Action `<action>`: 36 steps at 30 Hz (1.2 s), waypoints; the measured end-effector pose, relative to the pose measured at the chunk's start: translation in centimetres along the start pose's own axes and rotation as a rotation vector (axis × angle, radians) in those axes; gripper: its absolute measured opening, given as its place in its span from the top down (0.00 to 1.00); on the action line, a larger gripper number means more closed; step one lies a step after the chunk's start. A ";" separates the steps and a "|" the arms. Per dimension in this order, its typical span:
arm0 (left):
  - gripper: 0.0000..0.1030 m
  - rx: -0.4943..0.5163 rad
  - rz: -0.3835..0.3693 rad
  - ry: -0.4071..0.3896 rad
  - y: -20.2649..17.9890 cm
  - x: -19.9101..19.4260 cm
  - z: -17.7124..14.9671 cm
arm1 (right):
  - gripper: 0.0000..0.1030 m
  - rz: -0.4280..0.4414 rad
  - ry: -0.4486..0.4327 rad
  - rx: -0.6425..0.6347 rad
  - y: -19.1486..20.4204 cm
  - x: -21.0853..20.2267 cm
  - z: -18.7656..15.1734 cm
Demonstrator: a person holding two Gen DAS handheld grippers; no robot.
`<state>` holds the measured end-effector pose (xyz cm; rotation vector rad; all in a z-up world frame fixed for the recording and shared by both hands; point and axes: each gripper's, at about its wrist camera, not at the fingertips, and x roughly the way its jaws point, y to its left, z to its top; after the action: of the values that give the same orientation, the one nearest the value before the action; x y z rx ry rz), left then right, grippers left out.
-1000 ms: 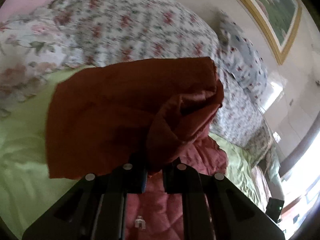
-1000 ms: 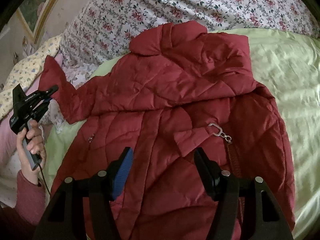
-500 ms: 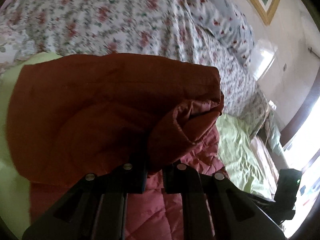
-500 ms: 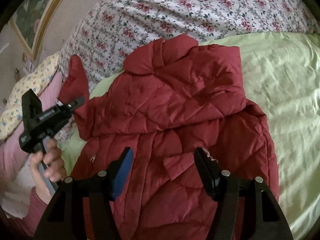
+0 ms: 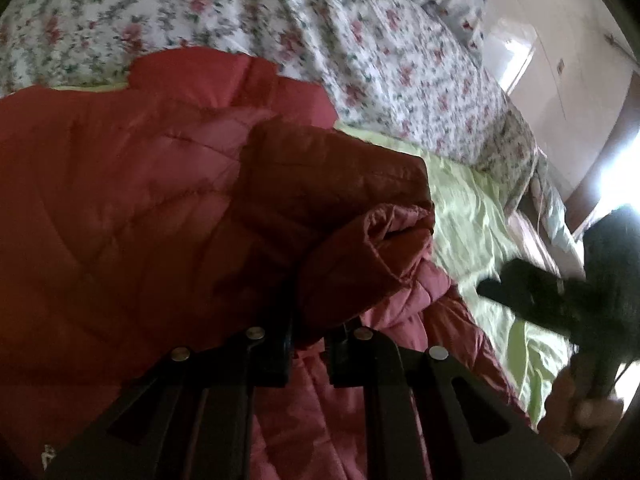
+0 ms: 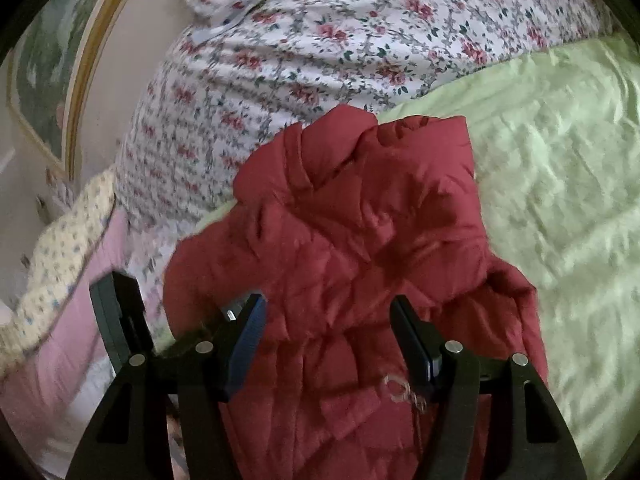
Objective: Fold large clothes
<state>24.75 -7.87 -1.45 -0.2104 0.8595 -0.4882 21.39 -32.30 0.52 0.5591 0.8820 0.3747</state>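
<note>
The step in hand looks like the sleeve fold: the left gripper (image 5: 308,344) is carrying the cuff end of the sleeve (image 5: 360,216) across the body of the red quilted puffer jacket (image 6: 360,240), which is lying on the pale green bedsheet (image 6: 560,160), collar toward twelve o'clock against the floral-print quilt (image 6: 320,40). Next, I judge, the sleeve needs laying flat over the chest before it is let go. The left jaws are pinching the folded cuff tight between them. The right gripper (image 6: 328,340) is hovering above the jacket's lower front, jaws standing wide and holding nothing; whether its tips are brushing the fabric is hard to tell through the blur.
</note>
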 end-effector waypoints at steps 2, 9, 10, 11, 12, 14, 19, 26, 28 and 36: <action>0.91 0.020 0.008 0.009 -0.6 0.5 -0.2 | 0.35 0.013 -0.008 0.015 -0.2 0.8 0.8; 0.91 0.050 0.009 0.027 -1.5 1.3 -0.4 | 0.35 0.093 -0.002 0.145 -2.1 4.3 2.6; 0.91 0.053 0.010 0.030 -1.6 1.5 -0.4 | 0.35 0.106 0.003 0.163 -2.3 4.9 2.6; 0.91 0.053 0.009 0.032 -1.6 1.5 -0.3 | 0.35 0.117 0.008 0.177 -2.5 5.3 2.6; 0.91 0.053 0.008 0.034 -1.6 1.6 -0.4 | 0.35 0.125 0.015 0.189 -2.6 5.7 2.6; 0.90 0.051 0.005 0.042 -1.6 1.6 -0.4 | 0.50 0.127 0.026 0.191 -2.6 6.4 2.5; 0.77 0.029 -0.036 0.089 -1.3 1.5 -0.6 | 0.89 0.102 0.033 0.191 -2.7 6.8 2.5; 0.69 0.057 -0.054 0.059 -0.6 -2.0 -0.6 | 0.92 -0.016 -0.003 0.106 -2.8 5.3 3.4; 0.69 0.067 -0.036 0.025 0.2 -3.3 0.2 | 0.92 -0.070 -0.023 0.071 -3.0 4.5 4.0; 0.69 -0.029 0.110 -0.028 7.7 -4.3 4.2 | 0.93 -0.168 -0.047 0.000 -4.4 3.5 5.4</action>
<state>28.14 0.83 1.33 -0.1949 0.8458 -0.3696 28.20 -35.61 -1.53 0.4876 0.8768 0.2088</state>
